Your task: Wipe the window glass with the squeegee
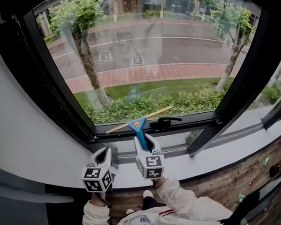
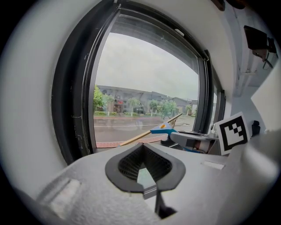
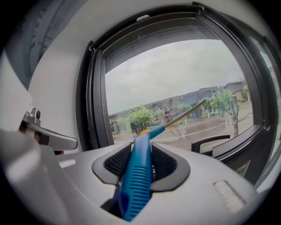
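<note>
The squeegee (image 1: pixel 139 125) has a blue handle and a long tan blade, which lies slanted along the bottom of the window glass (image 1: pixel 157 54), its right end higher. My right gripper (image 1: pixel 144 142) is shut on the blue handle (image 3: pixel 139 176), just below the lower frame. The blade's tip (image 3: pixel 193 109) reaches toward the pane. My left gripper (image 1: pixel 105 156) hangs lower left of it over the sill, shut with nothing between its pads (image 2: pixel 131 165). From the left gripper view the squeegee (image 2: pixel 163 128) and the right gripper (image 2: pixel 193 139) show at the right.
A black window handle (image 1: pixel 170 120) lies on the lower frame just right of the squeegee. The black frame (image 1: pixel 61 96) surrounds the pane, and a slanted mullion (image 1: pixel 235 96) bounds it on the right. A white sill (image 1: pixel 194 162) runs below, with wooden floor (image 1: pixel 231 178) and the person's sleeves (image 1: pixel 183 201) beneath.
</note>
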Tool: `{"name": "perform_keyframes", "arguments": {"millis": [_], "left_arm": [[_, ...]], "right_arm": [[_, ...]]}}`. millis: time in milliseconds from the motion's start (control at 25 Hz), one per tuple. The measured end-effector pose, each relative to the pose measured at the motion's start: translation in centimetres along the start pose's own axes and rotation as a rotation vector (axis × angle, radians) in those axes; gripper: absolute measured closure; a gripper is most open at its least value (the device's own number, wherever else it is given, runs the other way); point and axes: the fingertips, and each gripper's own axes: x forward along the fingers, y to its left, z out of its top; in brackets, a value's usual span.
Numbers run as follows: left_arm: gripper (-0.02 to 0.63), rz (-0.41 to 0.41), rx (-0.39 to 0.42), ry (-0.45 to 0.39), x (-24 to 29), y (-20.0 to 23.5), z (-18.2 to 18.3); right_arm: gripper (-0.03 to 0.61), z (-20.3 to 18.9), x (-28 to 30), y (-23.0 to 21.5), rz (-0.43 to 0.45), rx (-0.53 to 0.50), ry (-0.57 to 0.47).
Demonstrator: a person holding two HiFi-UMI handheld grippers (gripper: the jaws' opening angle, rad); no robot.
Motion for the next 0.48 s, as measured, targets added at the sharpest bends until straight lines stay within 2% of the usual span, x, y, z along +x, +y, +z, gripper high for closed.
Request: {"name": "perform_keyframes", "arguments": {"millis": [200,400,480], "left_arm": [[0.612,-0.016,0.020,-0.030,-3.2,-1.1,-1.1],[0.612,-0.098,0.093,-0.073,-7.8,-4.6,-2.6],[0.612,-0.117,0.094,-0.086,-10.8,-5.5,-3.9]], "right_arm": [[0.433,1.8,-4.7,0.8,-0.011,0.003,-0.045],[0.433,2.2,-12.5,0.8,-0.101,0.026,-0.081],[0.433,1.9,-16.2,1.9,-0.120,0.024,-0.090]]}}
